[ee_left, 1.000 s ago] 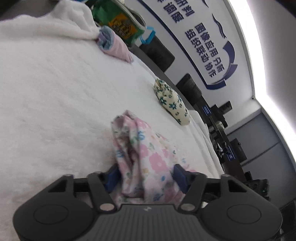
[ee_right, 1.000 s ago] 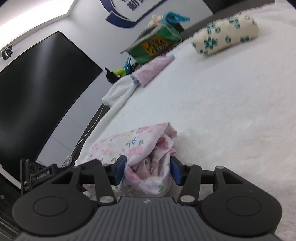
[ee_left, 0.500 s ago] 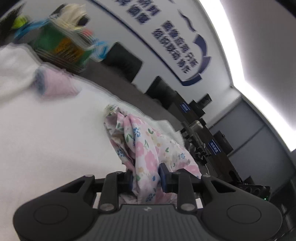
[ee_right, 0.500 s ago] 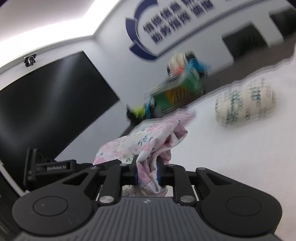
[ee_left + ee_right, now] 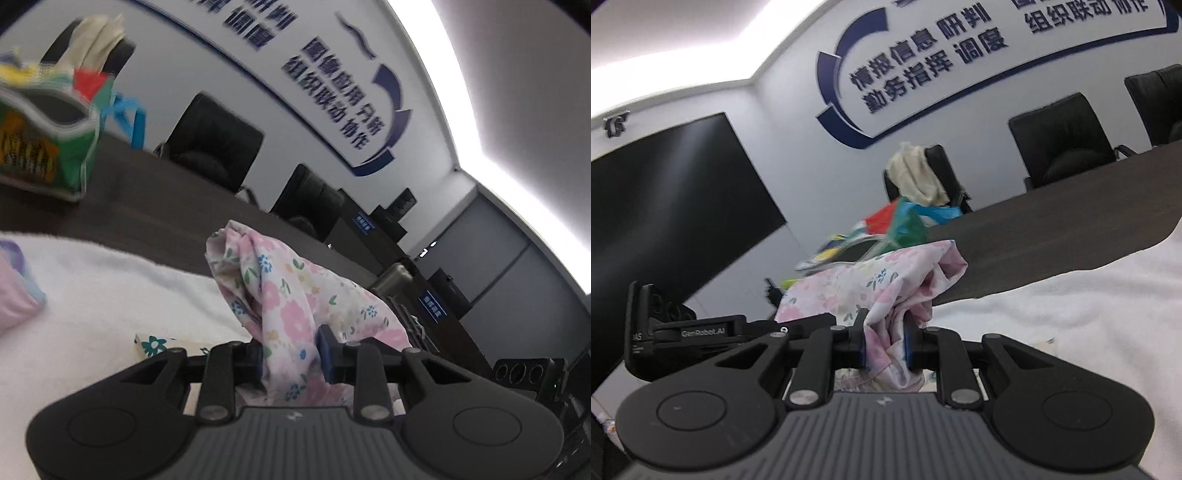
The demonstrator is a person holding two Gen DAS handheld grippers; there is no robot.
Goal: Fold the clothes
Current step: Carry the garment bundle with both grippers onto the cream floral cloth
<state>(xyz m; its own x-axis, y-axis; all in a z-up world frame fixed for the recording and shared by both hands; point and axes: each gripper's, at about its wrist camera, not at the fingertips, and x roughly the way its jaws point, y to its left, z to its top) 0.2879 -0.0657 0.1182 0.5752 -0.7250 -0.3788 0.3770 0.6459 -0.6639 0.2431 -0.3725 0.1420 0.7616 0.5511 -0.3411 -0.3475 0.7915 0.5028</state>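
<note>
A pink floral garment (image 5: pixel 280 295) is held up off the white fleece cover (image 5: pixel 110 280) between both grippers. My left gripper (image 5: pixel 290 354) is shut on one bunched end of it. My right gripper (image 5: pixel 884 345) is shut on the other bunched end (image 5: pixel 886 291); the left gripper's body (image 5: pixel 687 332) shows at the left of the right wrist view. The cloth hangs crumpled between them, and its lower part is hidden behind the gripper bodies.
A folded pink and lilac garment (image 5: pixel 14 295) lies at the left on the cover. A cream garment with green flowers (image 5: pixel 166 345) lies just under the left gripper. A green bag of clothes (image 5: pixel 48 140) stands on the dark table (image 5: pixel 1052 236). Black office chairs (image 5: pixel 218 147) line the wall.
Both grippers have shut on the floral garment and lifted it from the cover. The views have tilted up from the cover towards the wall and chairs.
</note>
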